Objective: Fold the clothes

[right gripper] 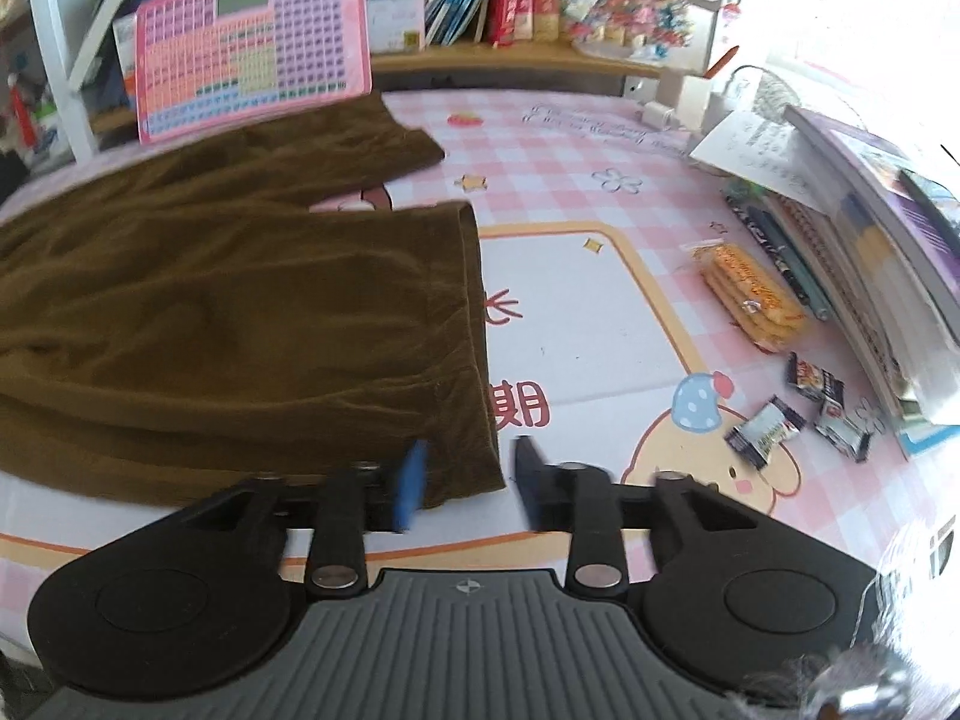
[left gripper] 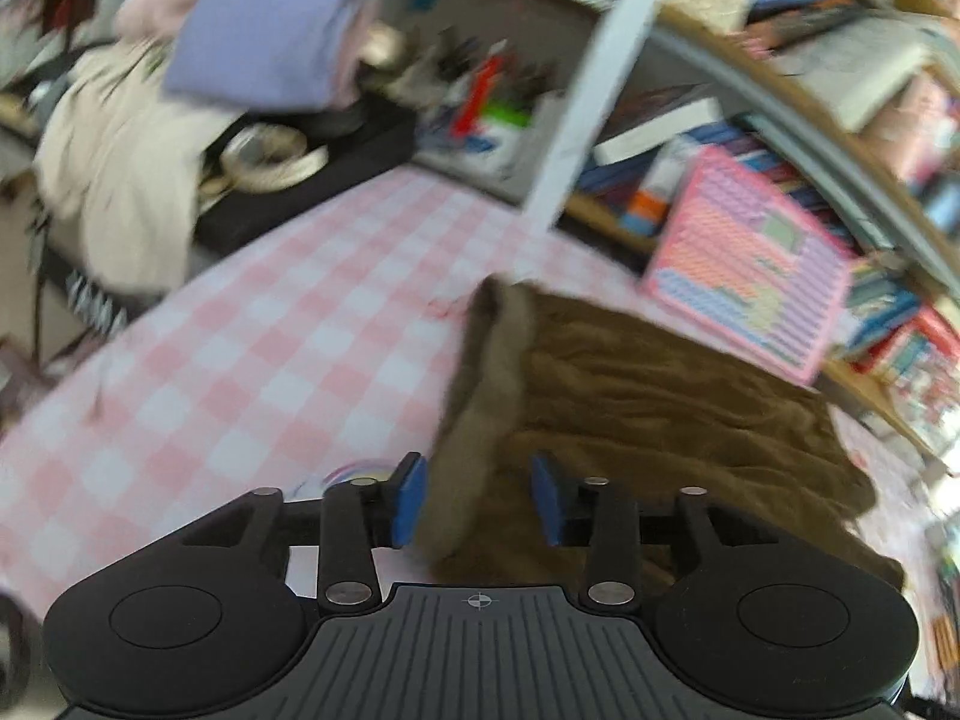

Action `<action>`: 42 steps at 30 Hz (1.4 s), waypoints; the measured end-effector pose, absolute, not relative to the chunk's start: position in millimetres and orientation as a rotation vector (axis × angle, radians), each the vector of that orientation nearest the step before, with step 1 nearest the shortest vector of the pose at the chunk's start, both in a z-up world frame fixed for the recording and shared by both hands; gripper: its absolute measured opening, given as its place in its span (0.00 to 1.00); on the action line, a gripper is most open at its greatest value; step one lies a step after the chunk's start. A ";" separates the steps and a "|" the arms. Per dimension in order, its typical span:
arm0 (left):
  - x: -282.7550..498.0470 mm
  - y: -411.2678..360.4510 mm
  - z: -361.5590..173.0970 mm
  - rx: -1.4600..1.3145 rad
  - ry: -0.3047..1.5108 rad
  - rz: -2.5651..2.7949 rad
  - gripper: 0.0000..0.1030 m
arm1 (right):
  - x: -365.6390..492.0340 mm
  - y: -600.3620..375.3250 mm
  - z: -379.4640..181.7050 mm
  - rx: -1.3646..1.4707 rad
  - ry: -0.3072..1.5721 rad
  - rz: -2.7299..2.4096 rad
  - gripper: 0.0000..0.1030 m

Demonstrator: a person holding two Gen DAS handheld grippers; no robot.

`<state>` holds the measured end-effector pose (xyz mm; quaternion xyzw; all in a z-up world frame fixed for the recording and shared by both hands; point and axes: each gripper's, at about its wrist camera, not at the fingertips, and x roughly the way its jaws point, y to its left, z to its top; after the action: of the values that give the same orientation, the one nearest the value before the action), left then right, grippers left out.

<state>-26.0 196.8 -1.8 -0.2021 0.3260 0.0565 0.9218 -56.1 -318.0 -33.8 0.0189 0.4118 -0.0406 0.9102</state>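
Observation:
A brown pair of trousers [right gripper: 240, 312] lies spread flat on the pink checked tablecloth [right gripper: 600, 300], its two legs reaching right. My right gripper [right gripper: 468, 480] stands open over the near leg's hem corner, which lies between the blue pads without being pressed. In the left wrist view the trousers [left gripper: 660, 408] show a thick folded waistband edge, blurred. It runs between the parted pads of my left gripper [left gripper: 477, 501], which is open, with a gap at the right pad.
A pink button board [right gripper: 252, 36] leans on the bookshelf behind the trousers. A yellow snack packet [right gripper: 750, 294], small wrappers [right gripper: 792, 414] and stacked books [right gripper: 888, 228] lie at the right. At the far left are a beige cloth heap [left gripper: 120, 180] and a tape roll [left gripper: 270, 156].

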 end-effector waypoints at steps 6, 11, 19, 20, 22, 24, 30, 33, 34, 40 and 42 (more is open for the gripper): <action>-21.4 172.7 10.8 -0.339 0.665 0.010 0.41 | -77.8 -299.1 -18.6 0.060 0.796 -0.085 0.46; -25.8 145.5 13.4 -0.181 0.645 -0.056 0.60 | -93.4 -281.0 -11.2 0.050 0.752 -0.088 0.57; -35.0 128.3 11.7 -0.085 0.628 -0.162 0.77 | -114.7 -262.4 -12.3 0.061 0.679 -0.141 0.63; -36.6 127.8 11.3 -0.077 0.623 -0.171 0.78 | -118.8 -260.7 -11.5 0.067 0.646 -0.147 0.65; -39.2 127.3 10.2 -0.061 0.616 -0.182 0.80 | -123.7 -257.1 -10.5 0.068 0.606 -0.155 0.76; -41.1 127.7 8.8 -0.042 0.608 -0.179 0.87 | -126.9 -251.9 -10.0 0.055 0.584 -0.162 0.89; -45.5 127.8 8.9 0.014 0.586 -0.190 0.98 | -129.1 -235.7 -4.7 0.049 0.581 -0.119 1.00; -45.7 128.6 8.7 0.027 0.595 -0.201 0.98 | -125.6 -228.3 -0.1 0.057 0.600 -0.090 1.00; -45.4 129.4 8.3 0.025 0.598 -0.203 0.98 | -123.8 -225.8 1.7 0.059 0.606 -0.078 1.00; -38.6 136.5 4.6 -0.015 0.617 -0.184 0.98 | -109.8 -217.4 8.7 0.040 0.635 -0.019 1.00; -35.0 138.1 2.6 -0.025 0.627 -0.173 0.98 | -103.6 -216.5 9.8 0.026 0.646 -0.001 1.00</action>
<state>-35.0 138.1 2.6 -0.0124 0.3081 -0.0850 0.9475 -103.6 -216.5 9.8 0.0126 0.3172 -0.0007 0.9483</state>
